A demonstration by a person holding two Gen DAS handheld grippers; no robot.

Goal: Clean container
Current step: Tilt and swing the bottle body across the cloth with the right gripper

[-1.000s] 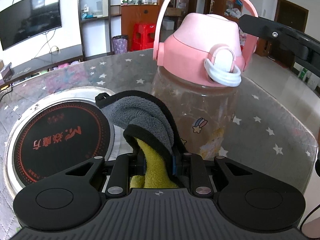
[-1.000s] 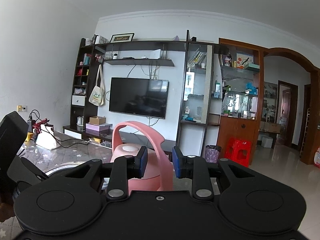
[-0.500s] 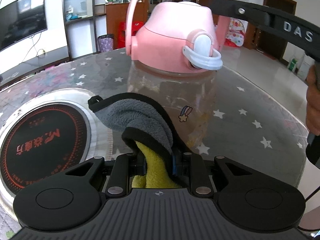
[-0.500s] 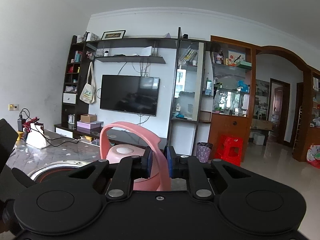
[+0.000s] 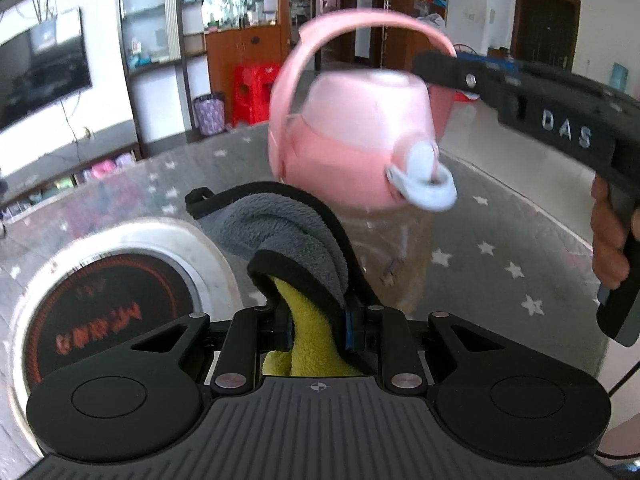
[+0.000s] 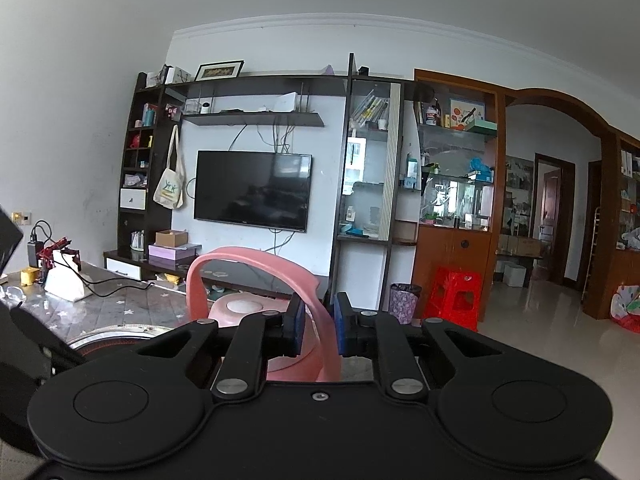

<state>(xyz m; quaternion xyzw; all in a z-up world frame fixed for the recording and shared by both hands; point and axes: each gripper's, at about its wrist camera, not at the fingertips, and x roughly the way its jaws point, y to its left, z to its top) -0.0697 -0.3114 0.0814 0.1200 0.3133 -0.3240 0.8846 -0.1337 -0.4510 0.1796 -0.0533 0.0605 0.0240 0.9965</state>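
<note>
Pink handle (image 6: 316,304) now clamped, right tongs (image 6: 317,330)

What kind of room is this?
Most likely a home living room: a wall-mounted TV among shelves, a glass cabinet, and a star-patterned table.

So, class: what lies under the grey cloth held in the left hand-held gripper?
A yellow layer shows beneath the grey cloth, both clamped in the left hand-held gripper. The cloth hides part of the bottle.
</note>
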